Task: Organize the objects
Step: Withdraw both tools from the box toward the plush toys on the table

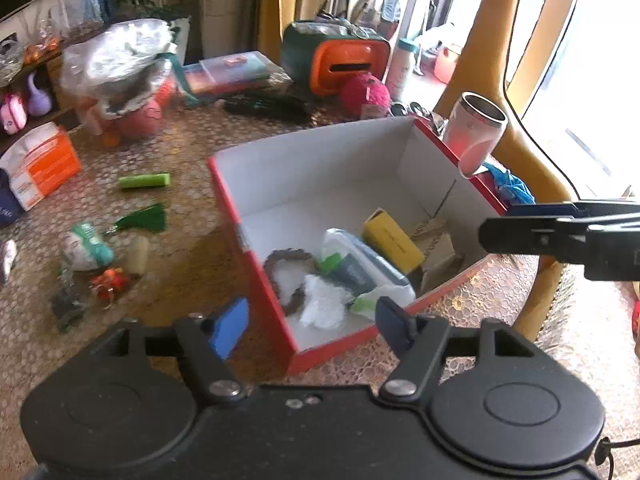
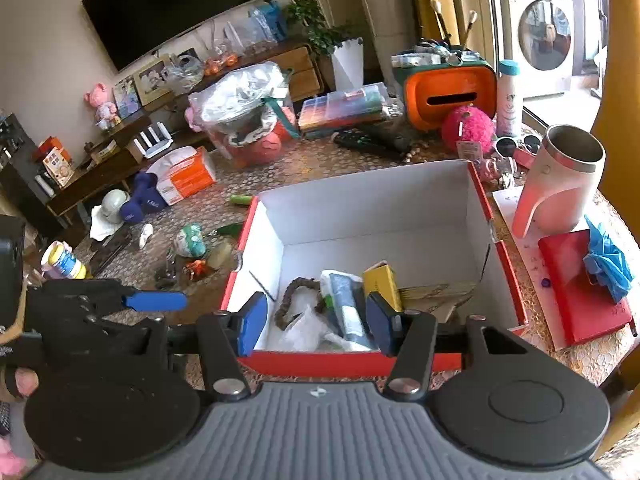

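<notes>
Daylight floods in from the window (image 1: 592, 92) at the upper right of the left wrist view, blown out to plain white there, and it leaves the white inner walls of the red box (image 2: 496, 256) bright with soft, faint shadows. The left wrist view is slightly smeared and soft, while the right wrist view is sharper. Both pictures bow strongly at the edges, with dark rounded corners.
</notes>
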Action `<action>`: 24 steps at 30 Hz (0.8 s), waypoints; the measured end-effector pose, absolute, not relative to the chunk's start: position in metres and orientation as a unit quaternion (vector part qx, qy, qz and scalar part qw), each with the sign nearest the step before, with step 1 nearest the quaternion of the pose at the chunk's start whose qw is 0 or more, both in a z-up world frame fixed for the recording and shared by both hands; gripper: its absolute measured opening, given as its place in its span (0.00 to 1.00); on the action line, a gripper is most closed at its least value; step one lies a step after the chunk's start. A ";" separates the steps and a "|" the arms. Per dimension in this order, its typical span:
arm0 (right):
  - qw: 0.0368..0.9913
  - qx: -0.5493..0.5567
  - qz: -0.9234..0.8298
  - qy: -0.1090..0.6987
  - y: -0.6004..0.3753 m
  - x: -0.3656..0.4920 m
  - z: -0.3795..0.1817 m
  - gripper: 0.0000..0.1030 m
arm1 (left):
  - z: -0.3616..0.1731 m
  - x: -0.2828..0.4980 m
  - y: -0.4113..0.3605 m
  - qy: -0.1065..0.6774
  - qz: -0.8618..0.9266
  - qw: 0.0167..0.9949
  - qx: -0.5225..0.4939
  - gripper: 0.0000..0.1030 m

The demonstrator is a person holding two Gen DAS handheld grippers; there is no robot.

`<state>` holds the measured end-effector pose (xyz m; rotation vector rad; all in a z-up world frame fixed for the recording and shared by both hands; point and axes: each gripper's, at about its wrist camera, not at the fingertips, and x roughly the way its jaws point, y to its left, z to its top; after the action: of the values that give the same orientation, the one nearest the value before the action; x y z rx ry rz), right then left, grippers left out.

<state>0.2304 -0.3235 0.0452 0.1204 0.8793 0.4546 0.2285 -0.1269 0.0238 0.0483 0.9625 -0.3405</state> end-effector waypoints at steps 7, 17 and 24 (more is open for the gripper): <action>0.880 0.050 0.245 0.404 -0.303 0.207 0.055 0.64 | 0.033 0.207 -0.086 0.448 -0.148 0.882 0.005 0.82; 0.868 0.031 0.293 0.400 -0.255 0.178 0.056 0.76 | 0.040 0.177 -0.030 0.428 -0.108 0.897 0.002 0.97; 0.869 0.008 0.302 0.391 -0.226 0.167 0.056 0.78 | 0.042 0.165 0.005 0.417 -0.091 0.904 -0.015 0.99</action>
<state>0.1673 -0.2263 0.0560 0.0165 0.8181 0.6320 0.1655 0.0047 0.0418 -0.0313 0.8621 -0.1883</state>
